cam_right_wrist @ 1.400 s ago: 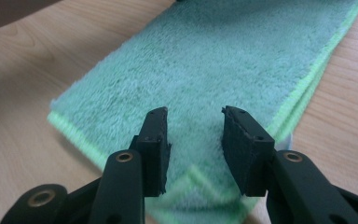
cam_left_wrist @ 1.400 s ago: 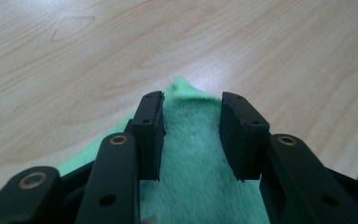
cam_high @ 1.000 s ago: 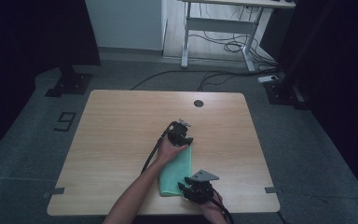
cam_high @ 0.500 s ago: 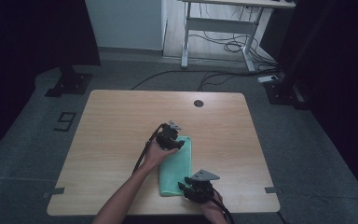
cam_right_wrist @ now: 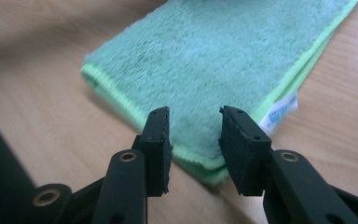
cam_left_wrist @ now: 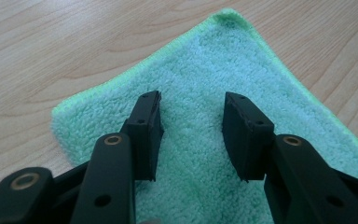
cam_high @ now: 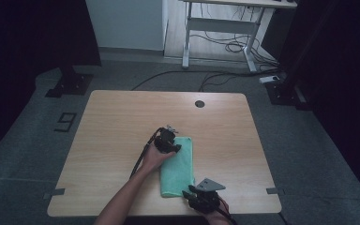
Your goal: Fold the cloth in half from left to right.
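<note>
A folded green towel (cam_high: pixel 178 166) lies lengthwise on the wooden table (cam_high: pixel 122 117), near its front edge. My left gripper (cam_high: pixel 171 143) is over the towel's far end. In the left gripper view the towel (cam_left_wrist: pixel 205 70) lies under the left gripper (cam_left_wrist: pixel 191 121), whose jaws stand apart with nothing pinched between them. My right gripper (cam_high: pixel 191 192) sits at the towel's near right corner. In the right gripper view the right gripper (cam_right_wrist: pixel 194 126) is open, and the corner of the towel (cam_right_wrist: pixel 223 51) lies just beyond and below its tips, beside a white label (cam_right_wrist: pixel 279 114).
A round cable hole (cam_high: pixel 199 103) sits near the table's far edge. Beyond the table a white desk frame (cam_high: pixel 215 28) stands on the grey floor with cables (cam_high: pixel 225 47) under it. Dark stands flank the table.
My left gripper has slid to the left and slightly nearer across the towel's far end. The right gripper and the towel have stayed in place.
</note>
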Available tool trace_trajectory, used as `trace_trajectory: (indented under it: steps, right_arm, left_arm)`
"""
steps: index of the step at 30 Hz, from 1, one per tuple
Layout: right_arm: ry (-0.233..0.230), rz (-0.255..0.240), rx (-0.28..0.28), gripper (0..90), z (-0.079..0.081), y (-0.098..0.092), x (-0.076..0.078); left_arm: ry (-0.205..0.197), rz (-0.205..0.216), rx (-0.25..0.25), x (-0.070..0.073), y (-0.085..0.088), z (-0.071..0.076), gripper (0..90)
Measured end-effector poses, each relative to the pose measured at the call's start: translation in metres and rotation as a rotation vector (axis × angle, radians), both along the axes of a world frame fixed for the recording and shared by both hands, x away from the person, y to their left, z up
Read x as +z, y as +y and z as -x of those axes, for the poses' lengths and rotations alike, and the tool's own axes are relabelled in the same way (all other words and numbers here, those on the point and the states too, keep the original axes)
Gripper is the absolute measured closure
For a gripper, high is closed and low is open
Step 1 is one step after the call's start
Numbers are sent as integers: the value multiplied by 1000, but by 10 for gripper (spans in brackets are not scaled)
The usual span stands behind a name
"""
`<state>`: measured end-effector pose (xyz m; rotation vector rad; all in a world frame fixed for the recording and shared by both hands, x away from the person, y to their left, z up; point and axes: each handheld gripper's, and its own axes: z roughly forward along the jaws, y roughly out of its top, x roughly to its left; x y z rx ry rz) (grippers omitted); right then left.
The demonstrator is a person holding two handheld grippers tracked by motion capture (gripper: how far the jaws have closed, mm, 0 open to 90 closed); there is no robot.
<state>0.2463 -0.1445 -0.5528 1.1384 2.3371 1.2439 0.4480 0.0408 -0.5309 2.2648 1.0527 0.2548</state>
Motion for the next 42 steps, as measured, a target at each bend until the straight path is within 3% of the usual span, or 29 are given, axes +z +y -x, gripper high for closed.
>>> trace_trajectory:
  steps: [8, 9, 12, 16, 21, 28, 34, 40, 42]
  right_arm:
    - [2, -17, 7, 600, -1, -8, 6]
    - [-10, -51, -18, 600, -5, -16, 13]
    - [-16, -85, -47, 611, -13, -22, 20]
    - [-36, -87, -44, 611, -24, -20, 28]
    - [-31, -68, -3, 610, -34, -1, 26]
    - [0, 40, 71, 592, -24, 18, 3]
    - [-48, 43, 55, 597, -11, 15, -2]
    - [-33, 30, 49, 597, -11, 14, -2]
    - [-30, 27, 48, 597, -11, 13, -1]
  left_arm:
    - [-10, -1, -1, -1, 0, 1, 559]
    - [-11, 2, -1, -1, 0, 1, 558]
    - [-14, 2, 0, -1, 0, 1, 558]
    - [-15, 0, -3, -1, -2, -1, 556]
    - [-13, -5, -9, -1, -4, -3, 553]
    - [-15, 9, -7, -2, -3, -2, 543]
    - [-11, 12, -9, -2, -2, -2, 542]
    - [-12, 15, -10, -2, -2, -2, 542]
    - [-6, 34, -11, -2, 1, -3, 543]
